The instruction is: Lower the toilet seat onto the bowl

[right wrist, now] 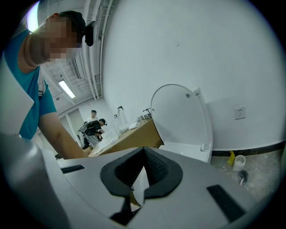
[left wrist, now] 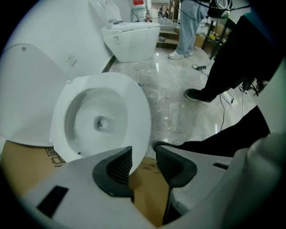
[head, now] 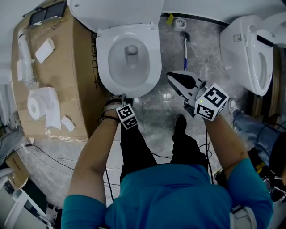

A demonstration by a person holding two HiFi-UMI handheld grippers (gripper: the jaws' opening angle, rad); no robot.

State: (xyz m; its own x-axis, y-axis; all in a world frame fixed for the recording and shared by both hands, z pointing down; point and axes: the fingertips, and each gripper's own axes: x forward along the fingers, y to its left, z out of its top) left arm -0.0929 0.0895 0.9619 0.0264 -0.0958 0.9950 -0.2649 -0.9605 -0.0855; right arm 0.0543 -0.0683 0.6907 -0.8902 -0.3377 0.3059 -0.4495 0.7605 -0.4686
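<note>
Grey marble restroom floor (head: pixel 201 58): toilet seat (head: pixel 153 62) appears already flat on bowl (head: pixel 129 67), lid (head: pixel 116 13) up. L gripper (head: pixel 119 100) nearest, at front rim, jaws parted, empty; R gripper (head: pixel 173 78) pinched closed, empty, off to the right.

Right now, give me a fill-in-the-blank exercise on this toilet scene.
1. The lid is not down but ___.
2. The left gripper is ___; the right gripper is shut.
3. The paper roll lies on the cardboard ___.
Missing words: up; open; box.
</note>
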